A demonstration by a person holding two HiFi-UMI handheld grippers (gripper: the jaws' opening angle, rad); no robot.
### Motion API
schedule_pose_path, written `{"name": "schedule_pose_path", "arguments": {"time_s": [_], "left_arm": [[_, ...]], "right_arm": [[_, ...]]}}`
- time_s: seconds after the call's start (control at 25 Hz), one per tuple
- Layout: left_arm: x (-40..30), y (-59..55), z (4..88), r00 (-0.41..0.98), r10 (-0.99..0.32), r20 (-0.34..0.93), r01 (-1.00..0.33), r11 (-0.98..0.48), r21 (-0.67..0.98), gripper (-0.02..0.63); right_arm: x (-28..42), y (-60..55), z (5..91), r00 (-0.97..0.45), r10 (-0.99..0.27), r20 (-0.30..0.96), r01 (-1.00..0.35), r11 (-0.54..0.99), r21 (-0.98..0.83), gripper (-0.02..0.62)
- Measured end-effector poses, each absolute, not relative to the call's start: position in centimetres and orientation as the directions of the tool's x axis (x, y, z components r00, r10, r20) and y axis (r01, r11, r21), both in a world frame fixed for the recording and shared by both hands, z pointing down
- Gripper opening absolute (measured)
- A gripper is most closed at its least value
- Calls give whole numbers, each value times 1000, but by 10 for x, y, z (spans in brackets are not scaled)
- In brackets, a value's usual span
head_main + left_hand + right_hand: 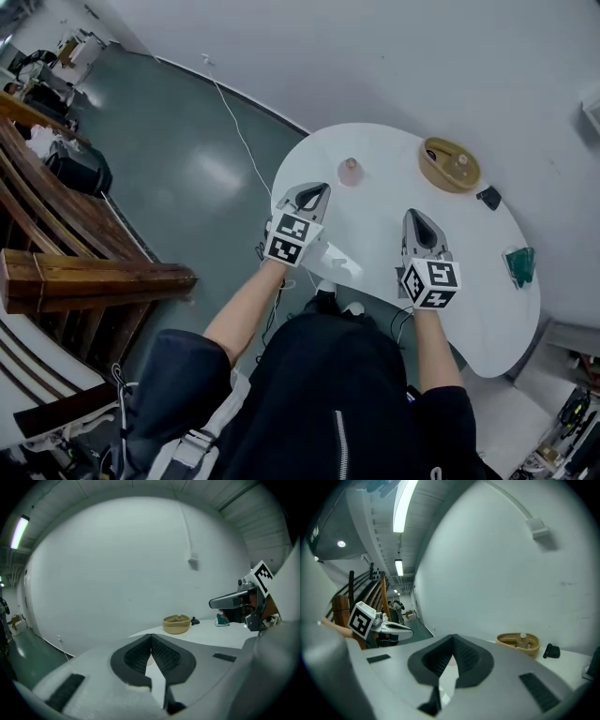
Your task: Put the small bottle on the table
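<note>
The small bottle (351,171), pinkish with a narrow neck, stands upright on the white desk (375,230) near its far left edge, free of both grippers. Farther right along the far edge sits a round woven basket (448,164) with 1 more bottle (461,161) upright inside it, its pale cap rising above the rim in the right gripper view.

A small black object (487,197) lies just beside the basket and a teal object (518,265) lies near the desk's right edge; both are too small to name. In both gripper views the small bottle is hidden behind the gripper bodies.

The left gripper (324,187) hangs just in front of the small bottle, its jaws closed together with nothing between them. The right gripper (413,213) is over the middle of the desk, its jaws likewise together and empty.
</note>
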State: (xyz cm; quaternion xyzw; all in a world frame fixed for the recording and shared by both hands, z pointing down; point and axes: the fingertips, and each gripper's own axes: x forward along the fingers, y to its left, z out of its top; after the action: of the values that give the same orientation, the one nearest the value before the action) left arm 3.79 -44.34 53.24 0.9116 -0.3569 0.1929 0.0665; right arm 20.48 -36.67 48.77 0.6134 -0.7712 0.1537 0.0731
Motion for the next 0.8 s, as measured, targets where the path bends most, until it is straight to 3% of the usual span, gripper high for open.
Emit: {"name": "schedule_pose_path", "arguments": {"time_s": [0.8], "left_arm": [[6, -440, 519, 679, -646, 349, -702, -711, 50, 6]], "right_arm": [[193, -375, 482, -250, -929, 273, -967, 229, -108, 0]]}}
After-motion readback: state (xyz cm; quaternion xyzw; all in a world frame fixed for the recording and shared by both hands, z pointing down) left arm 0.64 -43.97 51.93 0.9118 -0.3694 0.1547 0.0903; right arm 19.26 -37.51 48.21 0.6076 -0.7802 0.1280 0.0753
